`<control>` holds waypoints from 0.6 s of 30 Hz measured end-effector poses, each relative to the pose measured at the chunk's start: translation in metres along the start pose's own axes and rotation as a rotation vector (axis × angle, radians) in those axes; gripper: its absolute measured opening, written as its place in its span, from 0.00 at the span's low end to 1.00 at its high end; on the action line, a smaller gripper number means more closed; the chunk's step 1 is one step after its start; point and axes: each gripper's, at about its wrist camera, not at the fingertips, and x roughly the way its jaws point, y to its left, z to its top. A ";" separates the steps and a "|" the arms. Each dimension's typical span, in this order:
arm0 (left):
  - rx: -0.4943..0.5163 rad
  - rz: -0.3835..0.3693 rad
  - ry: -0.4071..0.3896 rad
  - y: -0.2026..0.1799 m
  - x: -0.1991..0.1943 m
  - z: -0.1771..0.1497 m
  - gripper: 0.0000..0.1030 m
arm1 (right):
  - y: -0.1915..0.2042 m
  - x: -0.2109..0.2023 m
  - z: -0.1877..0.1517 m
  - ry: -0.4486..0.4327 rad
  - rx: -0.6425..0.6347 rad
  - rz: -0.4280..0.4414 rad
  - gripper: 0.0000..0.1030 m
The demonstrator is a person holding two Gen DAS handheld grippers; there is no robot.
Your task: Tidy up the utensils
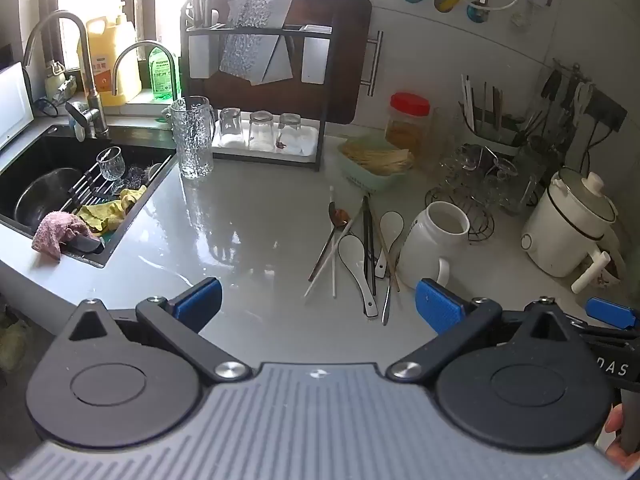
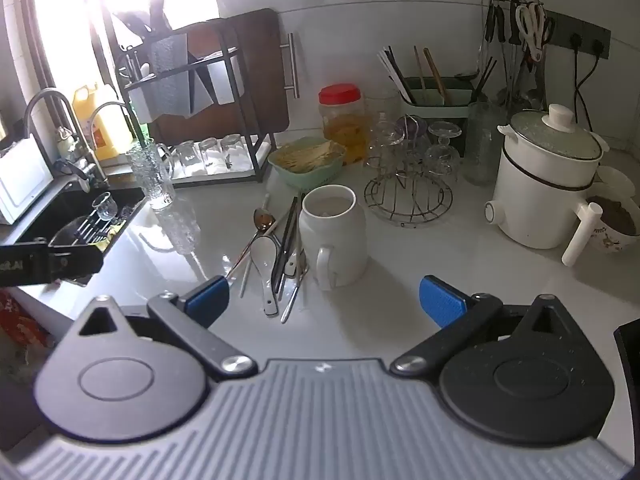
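A loose pile of utensils (image 1: pixel 360 248) lies on the pale counter: white ceramic spoons (image 1: pixel 356 256), a metal spoon (image 1: pixel 338 216), black and wooden chopsticks. The same pile of utensils (image 2: pixel 276 248) shows in the right wrist view, left of a tall white mug (image 2: pixel 334 232). The white mug (image 1: pixel 434 240) stands right of the pile, handle toward me. My left gripper (image 1: pixel 318 304) hovers open, short of the pile, nothing between its blue pads (image 1: pixel 200 304). My right gripper (image 2: pixel 324 300) is open too, just before the mug, empty.
A black sink (image 1: pixel 48 184) with a bowl, glass and cloths sits far left. A glass pitcher (image 1: pixel 192 136), glass rack, green basket (image 2: pixel 308 160), wire stand (image 2: pixel 408 196), white cooker (image 2: pixel 544 180) and chopstick holder (image 2: pixel 436 96) line the back. The other gripper's blue pad (image 1: pixel 610 312) shows at the right edge.
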 end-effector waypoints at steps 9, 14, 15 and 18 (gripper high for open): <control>-0.004 -0.007 0.009 0.000 -0.011 -0.008 1.00 | 0.006 -0.012 -0.011 -0.014 -0.011 0.009 1.00; 0.008 -0.008 0.013 -0.001 -0.015 -0.015 1.00 | 0.014 -0.016 -0.014 -0.006 -0.020 0.003 1.00; 0.008 -0.007 0.013 -0.001 -0.016 -0.016 1.00 | 0.014 -0.017 -0.015 -0.006 -0.018 0.005 1.00; 0.007 -0.007 0.009 -0.001 -0.020 -0.019 1.00 | 0.015 -0.019 -0.017 -0.003 -0.015 0.004 1.00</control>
